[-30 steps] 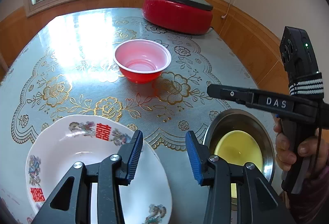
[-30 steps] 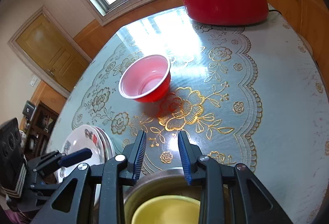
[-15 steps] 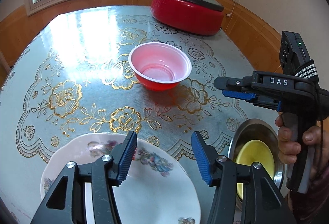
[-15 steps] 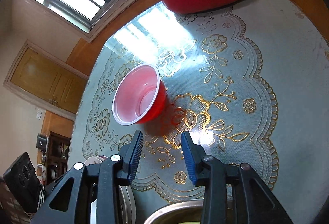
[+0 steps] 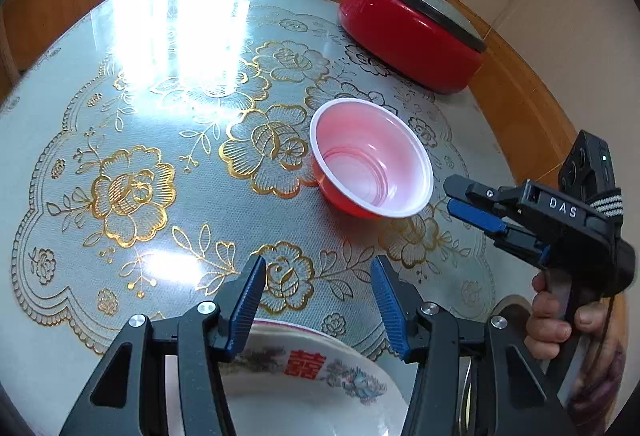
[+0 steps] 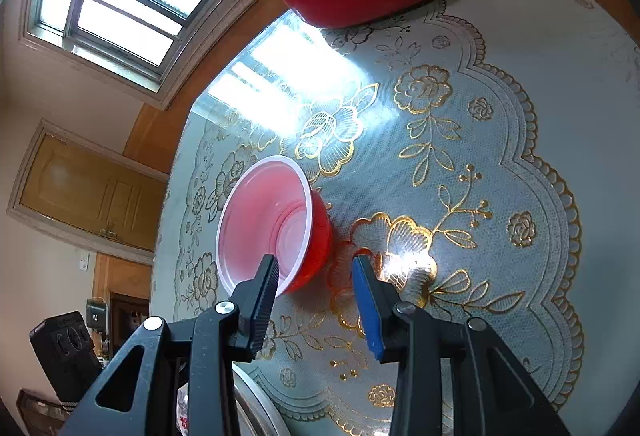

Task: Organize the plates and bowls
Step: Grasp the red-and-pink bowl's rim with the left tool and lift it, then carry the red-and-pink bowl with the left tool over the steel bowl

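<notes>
A red plastic bowl (image 5: 370, 158) with a white rim stands upright on the table, also seen in the right wrist view (image 6: 276, 228). My right gripper (image 6: 316, 276) is open, its fingertips close on either side of the bowl's near edge; from the left wrist view it (image 5: 460, 196) sits just right of the bowl. My left gripper (image 5: 318, 288) is open and empty above a white patterned plate (image 5: 316, 384) at the table's near edge. The steel bowl shows only as a sliver (image 5: 508, 306).
A large red cooker with a grey lid (image 5: 412, 32) stands at the table's far right, near the wall. The round table has a gold-flowered cloth (image 5: 132, 192). A window is behind it and a wooden door (image 6: 84, 192) is at the left.
Both grippers moved forward over the table. The right gripper left the steel bowl with the yellow bowl and reached the red bowl's edge. The plate slid lower in the left view.
</notes>
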Motion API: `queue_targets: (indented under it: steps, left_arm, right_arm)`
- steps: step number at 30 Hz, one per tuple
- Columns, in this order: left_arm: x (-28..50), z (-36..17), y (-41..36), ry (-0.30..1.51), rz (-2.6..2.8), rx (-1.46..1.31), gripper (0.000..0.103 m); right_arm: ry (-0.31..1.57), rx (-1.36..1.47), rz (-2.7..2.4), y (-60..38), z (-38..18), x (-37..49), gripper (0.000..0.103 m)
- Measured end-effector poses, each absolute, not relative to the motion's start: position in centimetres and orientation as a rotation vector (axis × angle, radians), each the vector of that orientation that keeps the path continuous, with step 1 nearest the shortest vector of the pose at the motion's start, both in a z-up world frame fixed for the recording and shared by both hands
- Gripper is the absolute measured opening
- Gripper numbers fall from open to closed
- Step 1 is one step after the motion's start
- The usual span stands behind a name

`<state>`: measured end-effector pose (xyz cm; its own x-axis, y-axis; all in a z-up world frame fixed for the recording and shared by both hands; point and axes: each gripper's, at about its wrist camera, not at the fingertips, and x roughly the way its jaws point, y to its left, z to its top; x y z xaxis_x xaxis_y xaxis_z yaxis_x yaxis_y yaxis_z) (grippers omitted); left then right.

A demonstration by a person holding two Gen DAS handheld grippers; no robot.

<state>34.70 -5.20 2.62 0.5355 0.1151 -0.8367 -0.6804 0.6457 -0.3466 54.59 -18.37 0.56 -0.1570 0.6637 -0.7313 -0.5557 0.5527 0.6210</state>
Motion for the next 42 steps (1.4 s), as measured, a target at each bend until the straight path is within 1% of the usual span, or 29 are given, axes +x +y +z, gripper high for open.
queue_targets:
  steps: [1, 3, 8, 9, 10, 11, 12, 13, 14, 15, 16, 17, 21, 25, 34, 42]
  left_arm:
    - [34.8, 2.5, -4.5, 0.876, 0.528, -0.757, 0.057]
    - [35.2, 2.1, -3.2, 0.862, 0.535, -0.81, 0.062]
    - [36.9, 1.4, -0.7, 0.853, 0.535, -0.88, 0.06]
    - [37.4, 1.2, -0.4, 0.86, 0.542, -0.876, 0.058]
    - [38.0, 1.0, -0.1, 0.87, 0.549, -0.878, 0.055]
    - [38.5, 0.7, 0.3, 0.88, 0.548, -0.879, 0.047]
    - [39.0, 0.4, 0.5, 0.887, 0.547, -0.879, 0.043]
    - [39.4, 0.1, 0.7, 0.896, 0.552, -0.884, 0.041]
    - [39.8, -0.3, 0.9, 0.906, 0.544, -0.885, 0.033]
    - [40.2, -0.5, 0.7, 0.911, 0.525, -0.874, 0.029]
    - [40.6, -0.6, 0.4, 0.92, 0.519, -0.852, 0.027]
    - [40.8, -0.8, 0.0, 0.933, 0.517, -0.83, 0.022]
    - [40.4, 0.1, -2.0, 0.92, 0.514, -0.727, 0.019]
    - [39.1, 1.4, -3.1, 0.881, 0.484, -0.707, 0.019]
    - [36.3, 3.9, -6.5, 0.843, 0.47, -0.654, 0.019]
    - [35.5, 5.0, -10.3, 0.824, 0.447, -0.58, 0.019]
  right_arm:
    - [1.36, 0.103, 1.064, -18.1, 0.4, 54.7, 0.038]
    - [1.359, 0.1, 1.056, -17.3, 0.3, 54.8, 0.038]
    - [1.34, 0.053, 1.02, -15.5, -0.2, 55.2, 0.038]
    - [1.338, 0.039, 1.021, -15.1, -0.3, 55.1, 0.038]
    - [1.336, 0.02, 1.027, -14.7, -0.4, 55.0, 0.037]
    - [1.335, -0.007, 1.031, -14.2, -0.6, 54.8, 0.035]
    - [1.334, -0.038, 1.031, -13.8, -0.8, 54.6, 0.031]
    - [1.331, -0.073, 1.037, -13.5, -0.9, 54.2, 0.024]
    - [1.321, -0.112, 1.051, -13.1, -0.9, 53.8, 0.019]
    - [1.299, -0.15, 1.067, -12.9, -0.8, 53.2, 0.015]
    - [1.267, -0.191, 1.074, -12.6, -0.5, 52.7, 0.01]
    - [1.231, -0.231, 1.08, -12.5, -0.2, 52.1, 0.008]
    - [1.069, -0.345, 1.086, -13.1, 2.3, 49.8, 0.007]
    - [0.953, -0.399, 1.106, -14.3, 4.4, 48.0, 0.007]
    - [0.859, -0.406, 1.126, -17.7, 7.1, 45.3, 0.008]
    - [0.791, -0.387, 1.106, -20.9, 8.6, 43.7, 0.008]
